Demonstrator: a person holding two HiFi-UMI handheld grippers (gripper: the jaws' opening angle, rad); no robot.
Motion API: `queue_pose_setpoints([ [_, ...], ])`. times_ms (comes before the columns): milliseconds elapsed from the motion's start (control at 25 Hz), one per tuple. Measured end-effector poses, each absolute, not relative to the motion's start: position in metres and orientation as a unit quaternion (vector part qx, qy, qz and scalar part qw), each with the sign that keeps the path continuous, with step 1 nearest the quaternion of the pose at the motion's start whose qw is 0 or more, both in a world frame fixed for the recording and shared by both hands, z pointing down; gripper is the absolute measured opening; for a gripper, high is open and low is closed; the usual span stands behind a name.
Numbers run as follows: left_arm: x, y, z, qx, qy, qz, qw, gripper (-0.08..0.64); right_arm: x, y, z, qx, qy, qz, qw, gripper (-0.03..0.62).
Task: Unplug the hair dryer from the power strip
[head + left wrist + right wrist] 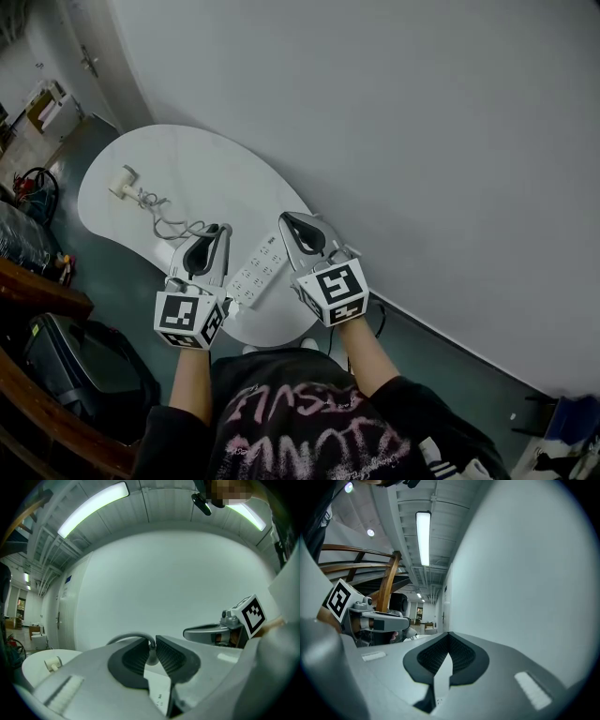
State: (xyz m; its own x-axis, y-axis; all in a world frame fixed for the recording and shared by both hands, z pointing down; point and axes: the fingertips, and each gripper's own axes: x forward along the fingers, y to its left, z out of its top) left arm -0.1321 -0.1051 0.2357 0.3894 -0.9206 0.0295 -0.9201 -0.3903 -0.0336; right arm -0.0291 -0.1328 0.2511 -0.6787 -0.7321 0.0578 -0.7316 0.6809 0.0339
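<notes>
A white hair dryer (124, 181) lies at the far left of the white table (216, 169); it also shows small in the left gripper view (51, 663). Its grey cord (169, 223) snakes toward my left gripper (221, 231). In the left gripper view the cord (126, 638) arcs up into my left gripper (152, 641), which is shut on the plug end. The white power strip (258, 272) lies between both grippers and shows under the left jaws (158, 688). Whether the plug sits in a socket is hidden. My right gripper (292, 223) (449, 635) is shut and holds nothing, above the strip's far end.
The table's near edge (272, 339) is right in front of the person. A black bag (84, 361) and a wooden rail (42, 289) stand on the left. A plain wall (394, 141) runs along the table's right side. Clutter with a red item (28, 183) sits far left.
</notes>
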Motion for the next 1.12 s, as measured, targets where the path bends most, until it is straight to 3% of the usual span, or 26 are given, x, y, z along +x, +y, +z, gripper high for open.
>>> queue_pose_setpoints([
  [1120,-0.1391,-0.1009,0.2374,-0.829,0.558,-0.019,0.013,0.058,-0.0258,-0.1361,0.2498,0.405,-0.914,-0.005,0.030,0.009],
])
